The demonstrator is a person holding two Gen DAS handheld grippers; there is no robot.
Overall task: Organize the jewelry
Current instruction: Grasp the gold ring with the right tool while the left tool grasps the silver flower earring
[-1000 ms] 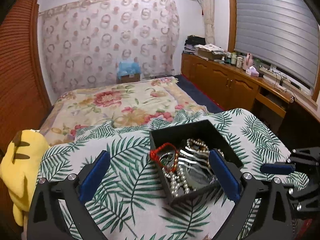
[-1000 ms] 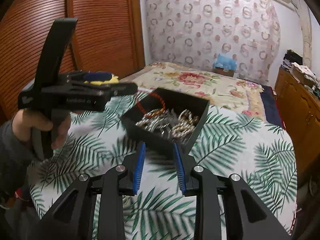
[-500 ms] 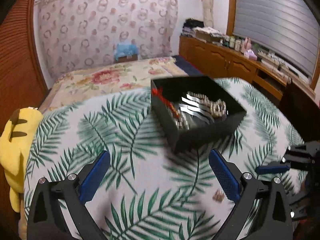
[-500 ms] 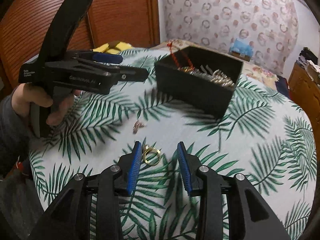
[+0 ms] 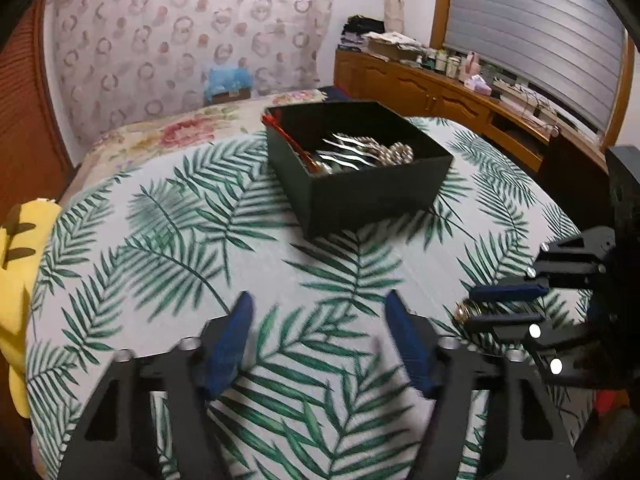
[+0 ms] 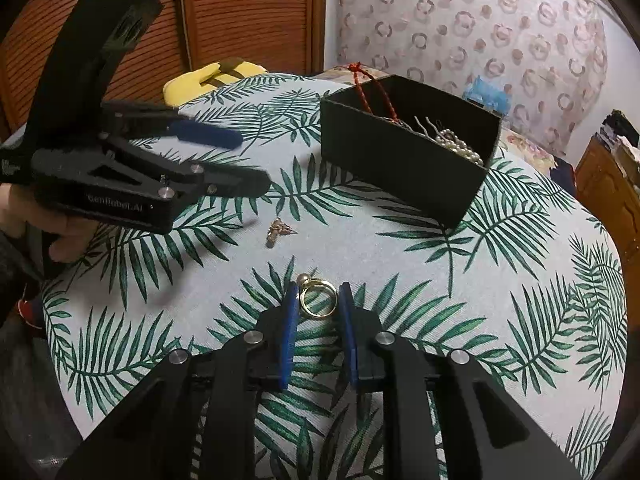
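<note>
Gold ring (image 6: 318,299) between right gripper (image 6: 318,300) jaws, gaps both sides; left gripper (image 5: 320,316) jaws spread.

The near wall of the black square cardboard box (image 6: 404,172) hides most of the jewelry inside it in the right wrist view; only the top of a red cord (image 6: 376,92) and some pearl beads (image 6: 460,146) show above the rim. The small bronze-coloured trinket (image 6: 279,231) on the leaf-print cloth of the desk (image 6: 520,280) is too small to tell what it is. In the left wrist view the blue-padded left tool (image 5: 320,336) is blurred, and the gold metal ring (image 5: 464,312) is mostly covered by the black right tool (image 5: 486,306). The yellow plush toy (image 5: 16,264) is cut off by the left edge. The small items on the wooden sideboard (image 5: 440,98) are too small to name.
</note>
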